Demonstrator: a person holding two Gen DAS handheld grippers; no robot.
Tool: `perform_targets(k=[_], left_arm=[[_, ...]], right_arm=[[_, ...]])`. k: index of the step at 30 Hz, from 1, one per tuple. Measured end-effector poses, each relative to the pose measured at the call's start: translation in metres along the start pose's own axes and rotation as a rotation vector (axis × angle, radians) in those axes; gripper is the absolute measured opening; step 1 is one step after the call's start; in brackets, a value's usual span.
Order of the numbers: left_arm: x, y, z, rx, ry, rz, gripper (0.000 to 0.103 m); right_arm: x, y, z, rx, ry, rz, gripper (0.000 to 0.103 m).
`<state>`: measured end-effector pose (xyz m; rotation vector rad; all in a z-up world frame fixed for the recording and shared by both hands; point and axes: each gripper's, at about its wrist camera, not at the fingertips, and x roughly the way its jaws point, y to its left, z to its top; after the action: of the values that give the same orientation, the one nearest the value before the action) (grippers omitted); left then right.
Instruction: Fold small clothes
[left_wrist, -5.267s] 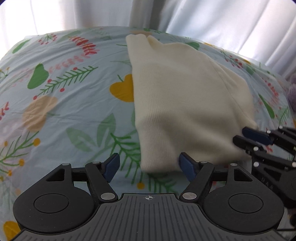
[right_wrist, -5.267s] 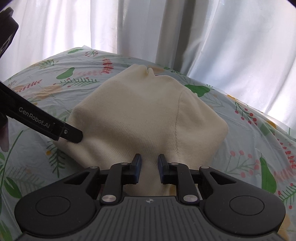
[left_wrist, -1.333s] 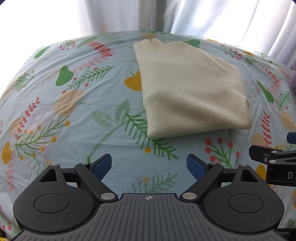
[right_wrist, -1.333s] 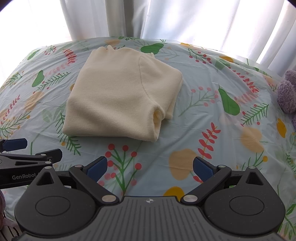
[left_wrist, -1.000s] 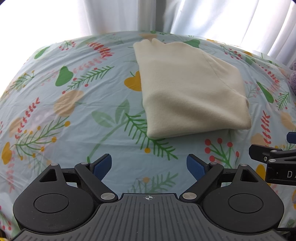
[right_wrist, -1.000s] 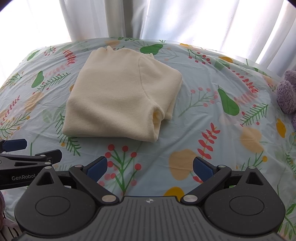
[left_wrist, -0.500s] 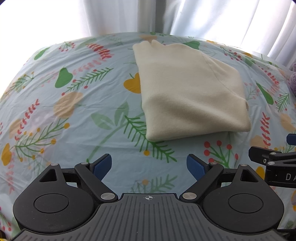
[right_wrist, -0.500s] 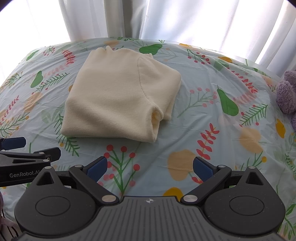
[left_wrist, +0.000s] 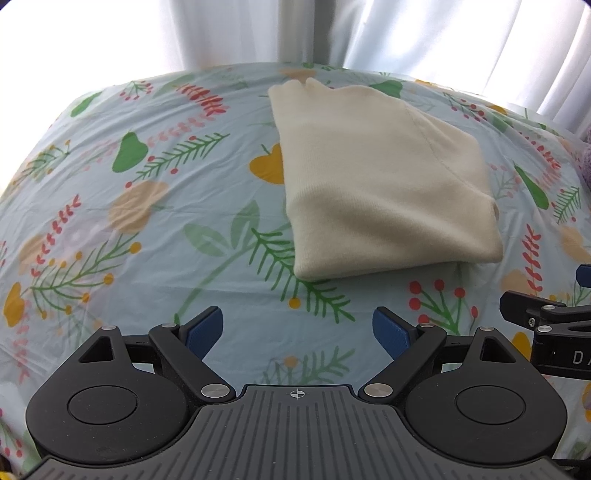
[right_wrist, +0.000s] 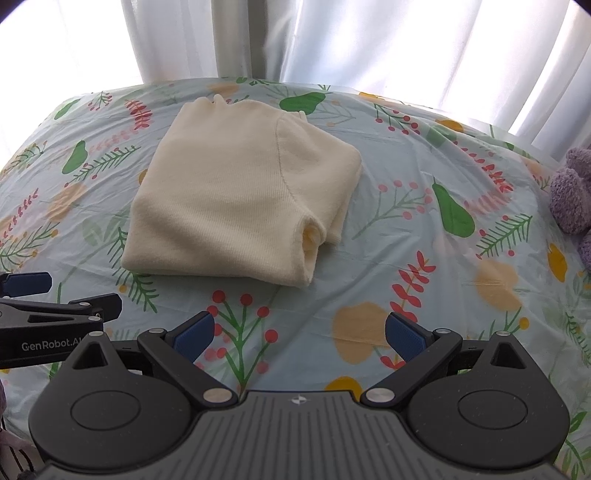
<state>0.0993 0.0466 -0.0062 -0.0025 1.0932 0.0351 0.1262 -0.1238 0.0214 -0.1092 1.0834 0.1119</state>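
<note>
Folded cream sweater (right_wrist: 236, 206) lies on floral sheet (right_wrist: 406, 258); both hand-held grippers gape.

The left gripper (left_wrist: 297, 328) points steeply downward, its jaws spread wide with nothing between the blue pads (left_wrist: 205, 328). The right gripper (right_wrist: 299, 332) tilts down the same way, jaws equally wide and empty. Each one's tip shows at the edge of the other's view, so the two hang side by side, close but apart.
</note>
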Motion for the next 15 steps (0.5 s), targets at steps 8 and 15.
perform_targets(k=[8, 15], left_arm=[[0.0021, 0.0023, -0.0021, -0.011, 0.006, 0.008, 0.092], [-0.0016, 0.0016, -0.005, -0.007, -0.034, 0.015, 0.092]], right_arm=[[-0.0005, 0.0006, -0.0005, -0.007, -0.001, -0.011, 0.099], [0.0, 0.0013, -0.0005, -0.008, 0.001, -0.013, 0.099]])
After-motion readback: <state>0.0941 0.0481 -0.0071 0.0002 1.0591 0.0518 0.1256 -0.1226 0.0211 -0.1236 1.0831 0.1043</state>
